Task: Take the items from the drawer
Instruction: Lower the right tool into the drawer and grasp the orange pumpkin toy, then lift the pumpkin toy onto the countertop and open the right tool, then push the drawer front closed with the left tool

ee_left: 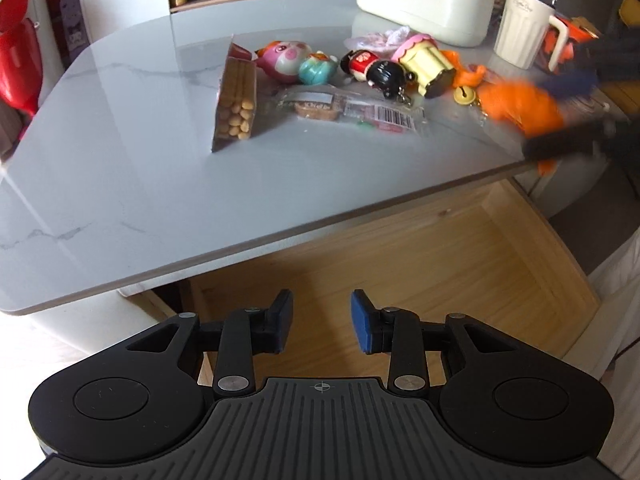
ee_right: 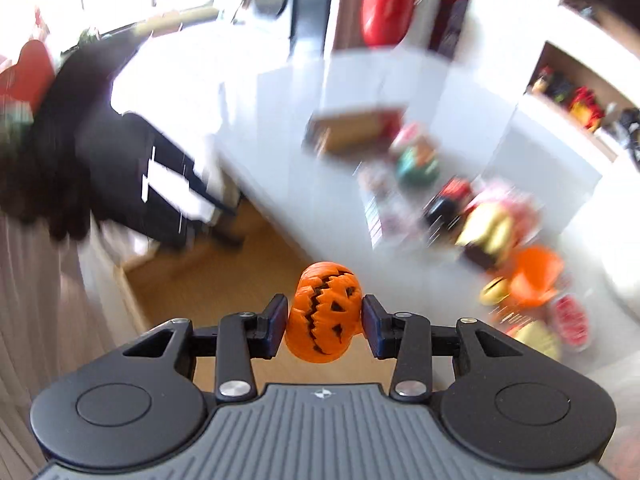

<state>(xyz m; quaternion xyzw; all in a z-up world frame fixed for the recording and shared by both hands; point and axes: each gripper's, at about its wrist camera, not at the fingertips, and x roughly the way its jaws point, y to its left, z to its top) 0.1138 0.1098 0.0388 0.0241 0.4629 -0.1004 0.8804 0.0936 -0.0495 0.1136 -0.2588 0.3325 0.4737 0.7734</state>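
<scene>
An open wooden drawer [ee_left: 420, 248] sticks out from under the grey marble table [ee_left: 120, 168]; its visible floor is bare. My left gripper [ee_left: 322, 326] hangs open above the drawer with nothing between its fingers. My right gripper [ee_right: 325, 324] is shut on an orange jack-o'-lantern pumpkin toy [ee_right: 326, 314], held above the drawer [ee_right: 200, 272] near the table edge. In the left wrist view that gripper shows as a blurred dark shape with the orange pumpkin toy [ee_left: 520, 108] at the table's right edge.
On the table lie a bag of nuts [ee_left: 236, 96], wrapped snacks [ee_left: 352, 112], a pink pig toy [ee_left: 284, 60], a teal toy [ee_left: 318, 68], a doll keychain [ee_left: 376, 70] and a yellow cupcake toy [ee_left: 428, 64]. A cream basket [ee_left: 424, 4] and a mug [ee_left: 524, 28] stand behind.
</scene>
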